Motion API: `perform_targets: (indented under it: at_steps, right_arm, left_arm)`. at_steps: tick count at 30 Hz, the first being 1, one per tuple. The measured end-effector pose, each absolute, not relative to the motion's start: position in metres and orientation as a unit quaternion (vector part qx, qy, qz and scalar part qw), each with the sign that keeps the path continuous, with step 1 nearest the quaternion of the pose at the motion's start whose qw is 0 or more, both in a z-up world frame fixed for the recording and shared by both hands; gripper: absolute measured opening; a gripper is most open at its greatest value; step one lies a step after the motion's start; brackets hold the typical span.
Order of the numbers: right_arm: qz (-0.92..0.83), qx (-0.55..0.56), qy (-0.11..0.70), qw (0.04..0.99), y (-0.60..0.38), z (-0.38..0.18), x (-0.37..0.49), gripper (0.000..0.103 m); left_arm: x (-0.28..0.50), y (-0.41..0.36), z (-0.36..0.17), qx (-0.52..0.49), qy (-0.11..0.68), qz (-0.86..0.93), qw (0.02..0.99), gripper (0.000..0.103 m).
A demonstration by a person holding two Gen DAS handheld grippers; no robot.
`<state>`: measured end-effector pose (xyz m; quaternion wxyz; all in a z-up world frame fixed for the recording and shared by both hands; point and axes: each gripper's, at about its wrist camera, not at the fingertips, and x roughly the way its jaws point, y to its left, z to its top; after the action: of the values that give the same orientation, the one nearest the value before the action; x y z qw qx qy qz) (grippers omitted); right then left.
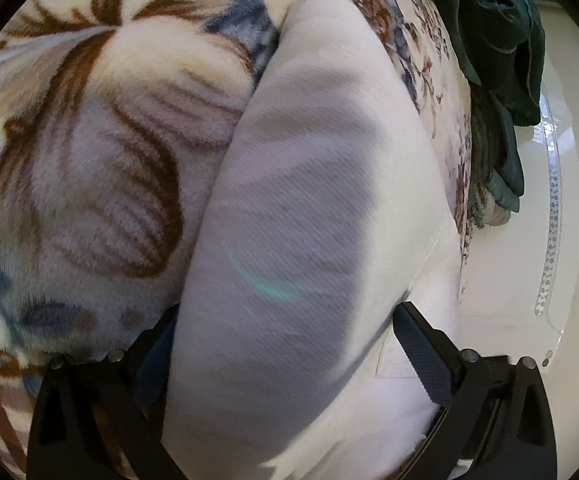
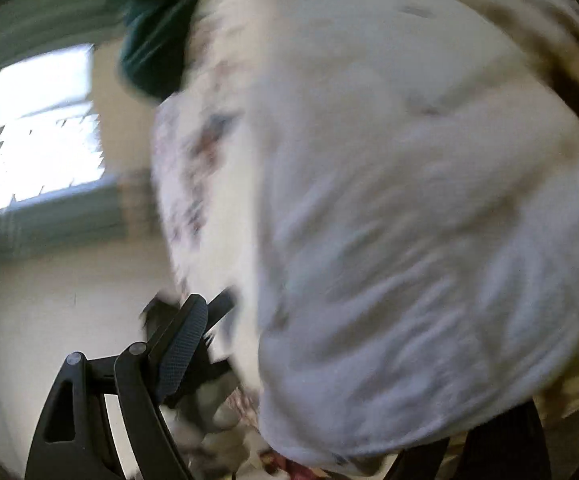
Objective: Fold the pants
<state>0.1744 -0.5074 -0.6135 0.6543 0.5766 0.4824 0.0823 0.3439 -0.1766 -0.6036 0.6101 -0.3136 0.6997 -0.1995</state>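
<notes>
Lying on floral blanket [image 1: 89, 140], white pants [image 1: 309, 200], green cloth [image 1: 501, 40] beyond

You are looking at white pants [image 1: 309, 208], showing a fine diagonal weave; the blanket [image 1: 101, 152] under them is showing cream plush with brown leaf shapes and blue-grey blotches; a dark green cloth [image 1: 501, 40] is lying beyond; your left hand-held gripper [image 1: 289, 356] is showing black fingers with dark blue ridged pads [image 1: 425, 356].
</notes>
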Motion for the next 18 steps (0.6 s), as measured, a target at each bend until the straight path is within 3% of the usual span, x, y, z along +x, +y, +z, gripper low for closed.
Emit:
perform_targets:
  at_steps: [3,6,9,11,12,13,14,16,18]
  right_arm:
    - [0.061,0.537,0.512,0.667,-0.507,-0.616,0.176,0.087]
    - [0.02,0.589,0.508,0.628,-0.528,-0.651,0.161,0.074]
    - [0.023,0.607,0.492,0.624,-0.525,-0.657,0.158,0.074]
    - [0.022,0.607,0.489,0.626,-0.515,-0.654,0.163,0.063]
    - [0.018,0.604,0.486,0.631,-0.512,-0.651,0.166,0.049]
    - [0.017,0.607,0.48,0.633,-0.514,-0.651,0.167,0.045]
    - [0.014,0.608,0.476,0.636,-0.514,-0.645,0.169,0.043]
    - [0.008,0.596,0.474,0.648,-0.512,-0.634,0.174,0.04]
    - [0.006,0.584,0.478,0.655,-0.51,-0.619,0.18,0.038]
  left_arm:
    - [0.345,-0.174,-0.606,-0.326,0.699,-0.199,0.604,0.102]
    - [0.346,-0.172,-0.608,-0.34,0.7,-0.195,0.597,0.103]
    - [0.346,-0.17,-0.609,-0.348,0.698,-0.197,0.594,0.103]
    - [0.346,-0.17,-0.607,-0.344,0.694,-0.204,0.598,0.102]
    - [0.346,-0.171,-0.603,-0.342,0.688,-0.21,0.604,0.097]
    - [0.344,-0.171,-0.599,-0.334,0.685,-0.214,0.61,0.089]
    - [0.343,-0.17,-0.596,-0.326,0.684,-0.216,0.616,0.064]
    - [0.338,-0.162,-0.586,-0.336,0.67,-0.22,0.624,0.036]
    - [0.336,-0.158,-0.573,-0.343,0.655,-0.227,0.633,0.027]
